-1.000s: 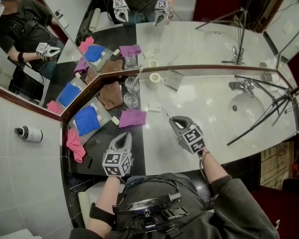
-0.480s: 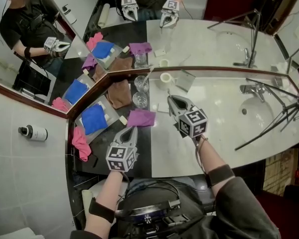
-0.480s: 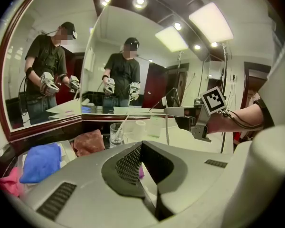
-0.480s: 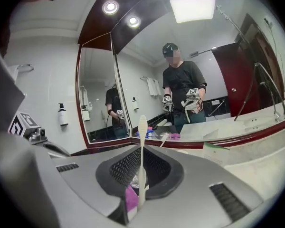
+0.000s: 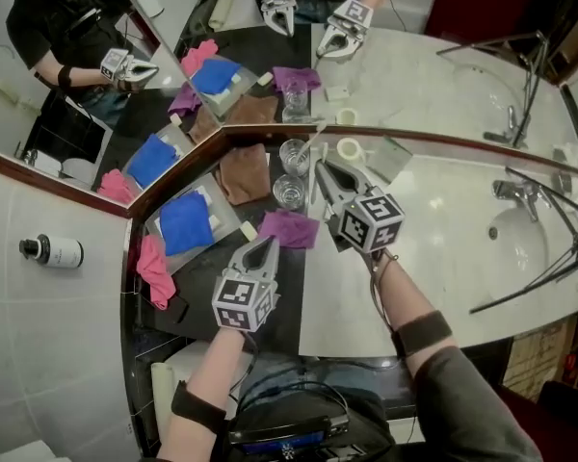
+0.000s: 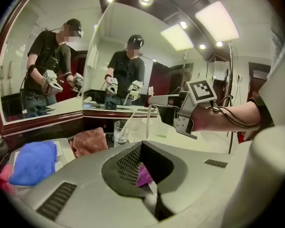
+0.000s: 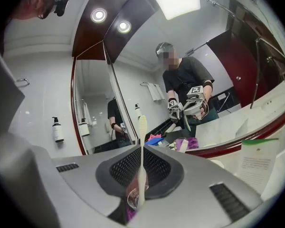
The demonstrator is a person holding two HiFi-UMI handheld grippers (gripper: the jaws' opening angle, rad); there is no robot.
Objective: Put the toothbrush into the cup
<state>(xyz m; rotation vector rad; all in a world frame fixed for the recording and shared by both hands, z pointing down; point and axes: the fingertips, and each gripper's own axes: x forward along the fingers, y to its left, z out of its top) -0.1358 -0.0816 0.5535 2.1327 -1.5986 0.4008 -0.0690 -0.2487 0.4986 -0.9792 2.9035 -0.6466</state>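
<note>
Two grippers, both closed. My right gripper (image 5: 320, 168) clamps the toothbrush (image 7: 141, 160) upright at frame centre, near the glass cup (image 5: 289, 192); my left gripper (image 5: 267, 245) holds nothing.

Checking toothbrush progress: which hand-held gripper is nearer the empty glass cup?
Right. The right hand-held gripper is just right of the empty glass cup; the left hand-held gripper is on the purple cloth's near side.

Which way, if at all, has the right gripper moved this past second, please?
Yes: the right gripper, gripping the white toothbrush, moved toward the clear glass cups.
</note>
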